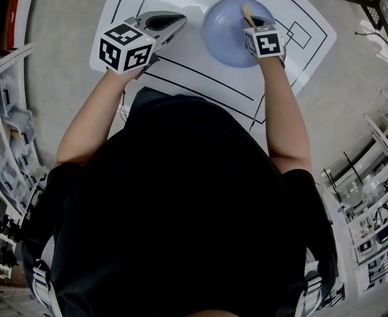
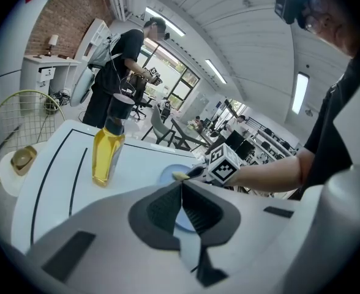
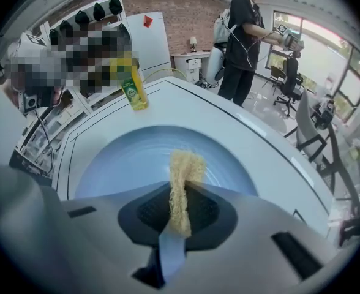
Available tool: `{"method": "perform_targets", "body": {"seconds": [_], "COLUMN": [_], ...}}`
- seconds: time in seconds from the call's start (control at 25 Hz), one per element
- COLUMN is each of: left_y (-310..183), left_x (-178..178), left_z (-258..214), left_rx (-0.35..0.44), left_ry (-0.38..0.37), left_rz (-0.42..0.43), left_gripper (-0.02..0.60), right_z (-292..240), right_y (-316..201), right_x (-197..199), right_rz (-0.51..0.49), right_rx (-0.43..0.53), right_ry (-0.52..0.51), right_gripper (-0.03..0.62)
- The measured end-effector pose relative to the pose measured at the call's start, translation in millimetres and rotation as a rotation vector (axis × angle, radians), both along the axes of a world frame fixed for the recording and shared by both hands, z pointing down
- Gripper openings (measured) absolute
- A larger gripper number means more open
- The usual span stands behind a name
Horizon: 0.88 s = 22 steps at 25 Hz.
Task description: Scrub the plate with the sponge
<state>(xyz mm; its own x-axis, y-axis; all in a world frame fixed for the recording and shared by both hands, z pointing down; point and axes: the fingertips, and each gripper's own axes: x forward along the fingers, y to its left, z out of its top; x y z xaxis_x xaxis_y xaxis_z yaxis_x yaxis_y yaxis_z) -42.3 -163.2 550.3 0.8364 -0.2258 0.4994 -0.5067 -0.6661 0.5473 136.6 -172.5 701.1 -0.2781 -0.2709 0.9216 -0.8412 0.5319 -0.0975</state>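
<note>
A pale blue plate [image 1: 230,35] lies on the white table; in the right gripper view the plate [image 3: 131,158] fills the space ahead of the jaws. My right gripper [image 1: 250,18] hangs over the plate, shut on a yellow fibrous sponge [image 3: 183,182] that sticks out past the jaws; the sponge [image 1: 247,12] also shows in the head view. My left gripper [image 1: 174,24] is held left of the plate, shut with nothing between its jaws. From the left gripper view the plate [image 2: 168,175] and the sponge [image 2: 180,176] show beyond the jaws.
A bottle of yellow liquid [image 2: 108,143] stands on the table [image 1: 200,78], which bears black lines. The bottle [image 3: 134,89] also appears far left. A small dish [image 2: 22,159] sits at the table's edge. A person [image 3: 244,38] stands beyond the table. Shelves [image 1: 9,131] line the left.
</note>
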Motion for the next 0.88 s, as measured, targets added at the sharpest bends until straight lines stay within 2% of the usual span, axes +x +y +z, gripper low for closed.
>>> {"method": "perform_targets", "body": {"seconds": [0.16,0.36,0.88], "left_y": [1,7,24], "left_x": [3,4,5], "left_z": [0,-2,-6], "left_rx": [0.004,0.008,0.015], "left_ry": [0.000,0.004,0.016], "left_rz": [0.002,0.006,0.002], "left_gripper": [0.009,0.009,0.009], "right_z": [3,3,3], "right_y": [6,24,77], "right_x": [21,35,32], "right_rz": [0.052,0.062,0.026], "right_rx": [-0.012,-0.024,-0.075], "right_ry": [0.017,0.037,0.056], "right_gripper": [0.038,0.038,0.038]}}
